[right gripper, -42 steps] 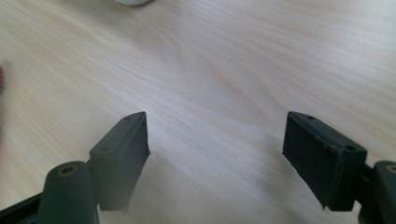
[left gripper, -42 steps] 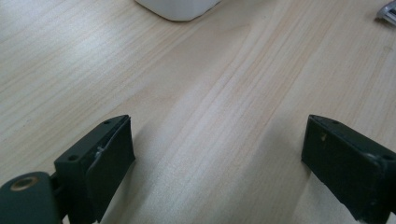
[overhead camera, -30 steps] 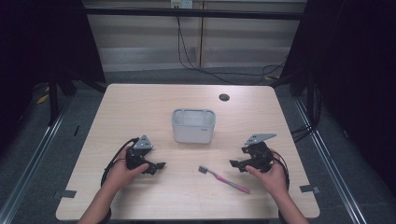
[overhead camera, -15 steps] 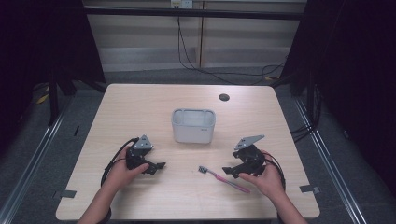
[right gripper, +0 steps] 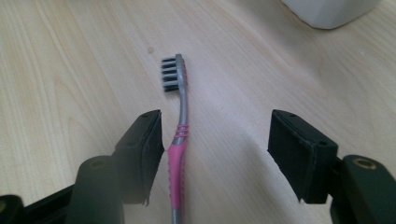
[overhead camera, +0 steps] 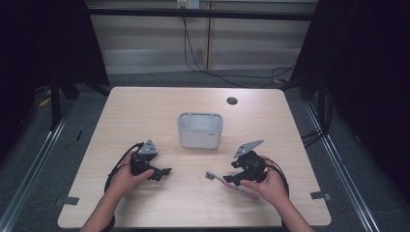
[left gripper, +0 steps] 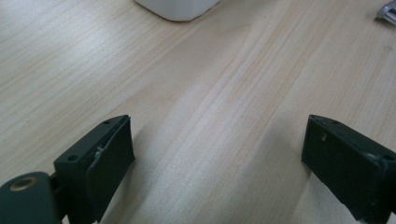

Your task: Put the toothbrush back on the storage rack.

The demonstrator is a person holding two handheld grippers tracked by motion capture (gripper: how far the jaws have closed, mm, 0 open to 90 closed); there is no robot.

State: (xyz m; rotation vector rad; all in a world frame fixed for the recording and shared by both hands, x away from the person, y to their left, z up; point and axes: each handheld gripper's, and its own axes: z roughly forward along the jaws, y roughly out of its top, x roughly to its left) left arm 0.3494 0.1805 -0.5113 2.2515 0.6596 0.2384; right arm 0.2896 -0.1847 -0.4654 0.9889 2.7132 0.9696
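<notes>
My pale wooden bench (overhead camera: 145, 116) stands among dark curtains. Since a second ago my right claw (right gripper: 215, 149) has slid over the pink toothbrush (right gripper: 177, 154), narrowing but unclamped; my left claw (left gripper: 215, 158) gapes wide.

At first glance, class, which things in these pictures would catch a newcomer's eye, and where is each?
The pink and grey toothbrush stands out, lying flat on the pale wooden table between the jaws of the right gripper, which have just been closing but do not yet press on it. Behind it, mid-table, stands a white open-topped container. The left gripper rests open at the near left.
</notes>
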